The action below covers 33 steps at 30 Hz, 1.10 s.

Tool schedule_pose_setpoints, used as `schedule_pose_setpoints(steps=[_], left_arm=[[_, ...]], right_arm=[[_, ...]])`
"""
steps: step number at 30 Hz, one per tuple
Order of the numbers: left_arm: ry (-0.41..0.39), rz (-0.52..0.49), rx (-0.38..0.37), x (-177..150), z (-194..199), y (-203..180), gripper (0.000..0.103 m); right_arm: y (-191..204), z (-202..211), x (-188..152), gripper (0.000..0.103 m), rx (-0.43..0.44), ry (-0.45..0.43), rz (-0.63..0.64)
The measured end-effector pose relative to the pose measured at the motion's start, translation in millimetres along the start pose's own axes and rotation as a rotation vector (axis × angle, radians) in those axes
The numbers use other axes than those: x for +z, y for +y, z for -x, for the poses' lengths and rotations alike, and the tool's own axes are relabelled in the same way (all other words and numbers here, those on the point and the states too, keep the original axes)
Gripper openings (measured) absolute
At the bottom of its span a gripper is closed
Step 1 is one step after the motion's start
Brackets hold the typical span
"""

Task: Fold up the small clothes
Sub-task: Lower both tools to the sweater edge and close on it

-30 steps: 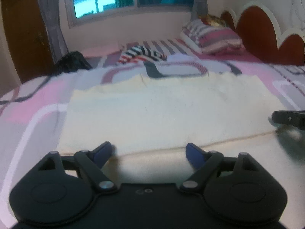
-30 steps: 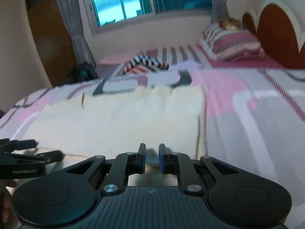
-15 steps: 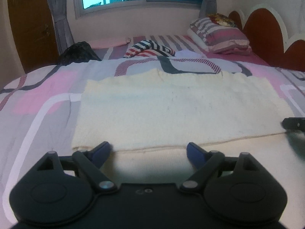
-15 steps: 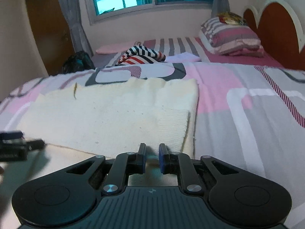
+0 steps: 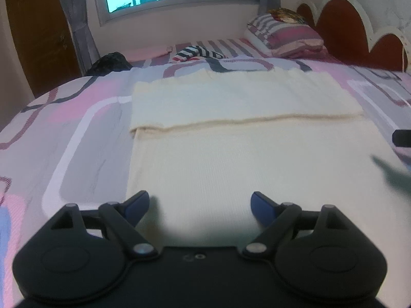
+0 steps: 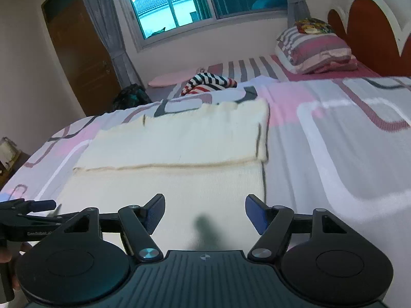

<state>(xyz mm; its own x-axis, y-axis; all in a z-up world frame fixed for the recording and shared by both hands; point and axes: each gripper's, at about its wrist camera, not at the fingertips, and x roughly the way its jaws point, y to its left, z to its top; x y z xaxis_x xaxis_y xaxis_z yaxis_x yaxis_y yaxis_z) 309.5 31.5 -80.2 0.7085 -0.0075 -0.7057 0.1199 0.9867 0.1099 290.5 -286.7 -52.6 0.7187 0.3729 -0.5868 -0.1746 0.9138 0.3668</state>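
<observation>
A cream knit garment [image 5: 231, 141] lies flat on the bed, its far part doubled over so that a fold edge runs across the middle [image 6: 167, 165]. My left gripper [image 5: 200, 202] hangs open over the garment's near left part with nothing between its fingers. My right gripper [image 6: 204, 213] hovers over the near right part; its jaws are opening and nothing is between them. In the right wrist view the left gripper's finger [image 6: 38, 204] shows at the left edge. The right gripper's tip [image 5: 402, 138] pokes into the left wrist view.
The bed has a pink, grey and white patterned cover [image 6: 334, 141]. A striped garment [image 6: 208, 82] lies farther back, a striped pillow [image 6: 316, 51] at the headboard [image 6: 367, 23]. A dark bag [image 5: 110, 63] sits at the far left, by a brown door [image 6: 79, 56].
The right gripper has let go of the garment's edge and its jaws have spread. Both grippers have drawn back toward the near side; the folded-over layer now lies flat farther away.
</observation>
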Motion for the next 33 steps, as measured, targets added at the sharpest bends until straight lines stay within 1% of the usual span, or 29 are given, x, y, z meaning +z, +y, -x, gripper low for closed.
schedule_pose_setpoints(steps=[4, 10, 11, 12, 13, 14, 17, 19, 22, 24, 26, 27, 30, 32, 33], left_arm=[[-0.001, -0.022, 0.022, -29.0, 32.1, 7.2, 0.088], [0.044, 0.007, 0.062, -84.0, 75.7, 30.0, 0.086], [0.048, 0.021, 0.063, -93.4, 84.1, 34.1, 0.086], [0.052, 0.031, 0.065, -100.8, 90.8, 37.1, 0.086], [0.056, 0.046, 0.063, -109.9, 98.7, 40.8, 0.086], [0.063, 0.061, 0.049, -117.1, 105.0, 44.3, 0.086], [0.088, 0.128, -0.033, -132.7, 119.0, 56.4, 0.081], [0.102, 0.172, -0.114, -138.6, 126.2, 64.6, 0.079], [0.116, 0.243, -0.251, -143.7, 131.8, 74.1, 0.079], [0.117, 0.292, -0.336, -146.3, 133.5, 79.8, 0.079], [0.114, 0.363, -0.423, -152.3, 132.1, 85.1, 0.073], [0.116, 0.389, -0.442, -154.9, 129.8, 86.5, 0.072], [0.098, 0.432, -0.463, -155.9, 122.0, 88.9, 0.071], [0.091, 0.460, -0.475, -151.3, 114.0, 90.5, 0.068], [0.083, 0.464, -0.469, -147.3, 109.1, 91.2, 0.062]], right_arm=[[0.2, 36.8, -22.2, 0.069, -0.010, 0.011, -0.007], [-13.7, 96.5, -71.0, 0.069, -0.033, 0.058, -0.053], [-16.5, 105.0, -79.9, 0.063, -0.029, 0.070, -0.063], [-18.7, 112.8, -88.3, 0.047, -0.025, 0.084, -0.068], [-20.9, 117.9, -94.9, 0.042, -0.028, 0.100, -0.076], [-22.6, 123.9, -101.4, 0.041, -0.026, 0.113, -0.088], [-27.4, 141.1, -117.4, 0.041, 0.024, 0.121, -0.159], [-28.6, 148.8, -126.5, 0.041, 0.056, 0.136, -0.191], [-27.9, 153.1, -138.6, 0.041, 0.080, 0.165, -0.227], [-27.7, 155.7, -146.7, 0.041, 0.123, 0.173, -0.258], [-24.4, 158.2, -151.8, 0.041, 0.149, 0.169, -0.270], [-23.7, 158.3, -153.1, 0.041, 0.166, 0.170, -0.283], [-23.0, 155.0, -154.0, 0.041, 0.194, 0.164, -0.324], [-24.2, 150.7, -149.9, 0.041, 0.197, 0.157, -0.341], [-24.9, 147.5, -147.5, 0.041, 0.202, 0.156, -0.350]])
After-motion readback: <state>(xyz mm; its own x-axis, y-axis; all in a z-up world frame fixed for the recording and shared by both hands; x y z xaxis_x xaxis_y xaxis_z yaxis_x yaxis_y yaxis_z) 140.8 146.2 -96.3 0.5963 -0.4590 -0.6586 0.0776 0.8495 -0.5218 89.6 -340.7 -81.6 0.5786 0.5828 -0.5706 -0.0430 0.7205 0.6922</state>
